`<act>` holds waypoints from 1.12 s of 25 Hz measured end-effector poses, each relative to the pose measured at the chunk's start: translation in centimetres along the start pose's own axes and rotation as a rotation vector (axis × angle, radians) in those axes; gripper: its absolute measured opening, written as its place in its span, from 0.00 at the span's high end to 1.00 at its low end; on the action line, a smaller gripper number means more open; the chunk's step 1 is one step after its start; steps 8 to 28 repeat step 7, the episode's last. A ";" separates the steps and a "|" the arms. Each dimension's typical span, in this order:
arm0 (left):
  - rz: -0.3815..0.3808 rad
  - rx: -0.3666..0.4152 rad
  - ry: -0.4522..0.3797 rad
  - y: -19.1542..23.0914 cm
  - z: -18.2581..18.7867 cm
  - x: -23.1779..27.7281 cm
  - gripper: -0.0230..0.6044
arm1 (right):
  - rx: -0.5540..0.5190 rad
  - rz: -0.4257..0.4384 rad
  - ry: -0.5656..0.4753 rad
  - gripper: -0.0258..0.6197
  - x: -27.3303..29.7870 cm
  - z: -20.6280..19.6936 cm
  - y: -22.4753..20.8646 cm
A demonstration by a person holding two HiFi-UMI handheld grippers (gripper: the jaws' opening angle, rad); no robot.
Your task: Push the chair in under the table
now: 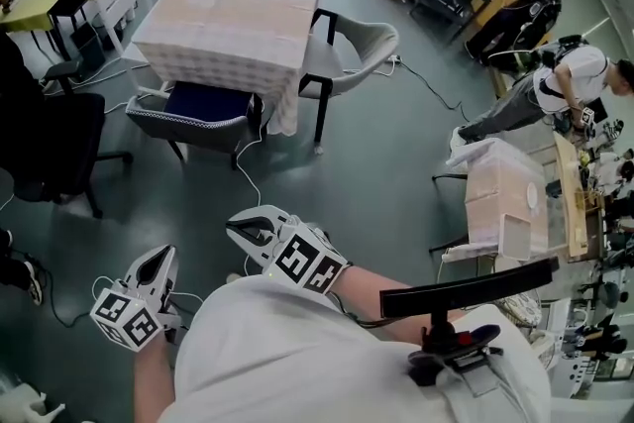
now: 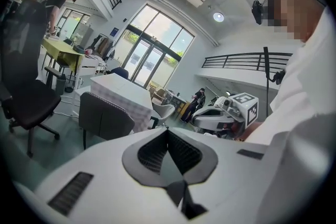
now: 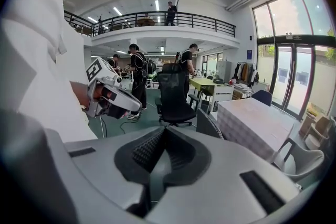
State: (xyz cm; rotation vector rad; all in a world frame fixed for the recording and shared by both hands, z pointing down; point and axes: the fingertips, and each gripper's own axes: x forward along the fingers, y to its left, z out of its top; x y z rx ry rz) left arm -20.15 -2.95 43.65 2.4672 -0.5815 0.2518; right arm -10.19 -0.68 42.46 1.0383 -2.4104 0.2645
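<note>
A dark grey chair with a blue seat point(image 1: 193, 114) stands at the near side of the square table with a pale cloth point(image 1: 233, 15), its seat partly under the table edge. My left gripper point(image 1: 161, 258) and right gripper point(image 1: 241, 229) hover low over the floor, well short of the chair, both shut and empty. In the left gripper view the shut jaws point(image 2: 168, 131) point toward the chair's back point(image 2: 105, 115) and the table point(image 2: 118, 89). In the right gripper view the shut jaws point(image 3: 164, 131) face the chair point(image 3: 210, 123) and table point(image 3: 257, 123).
A pale grey armchair point(image 1: 352, 50) sits at the table's right side. A black office chair point(image 1: 50, 149) stands at the left. A cable point(image 1: 248, 178) runs across the floor toward me. A white box point(image 1: 505, 198) and people are at the right.
</note>
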 end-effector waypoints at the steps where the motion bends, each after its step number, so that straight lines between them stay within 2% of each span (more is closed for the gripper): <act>1: 0.000 -0.003 -0.004 0.2 0.1 0.2 0.95 | 0.004 0.001 -0.003 0.94 0.0 -0.1 0.0; 7: 0.022 -0.022 0.006 1.2 0.3 1.5 0.95 | 0.010 0.001 0.002 0.94 0.2 -0.7 -1.2; 28: 0.022 -0.022 0.006 1.2 0.3 1.5 0.95 | 0.010 0.001 0.002 0.94 0.2 -0.7 -1.2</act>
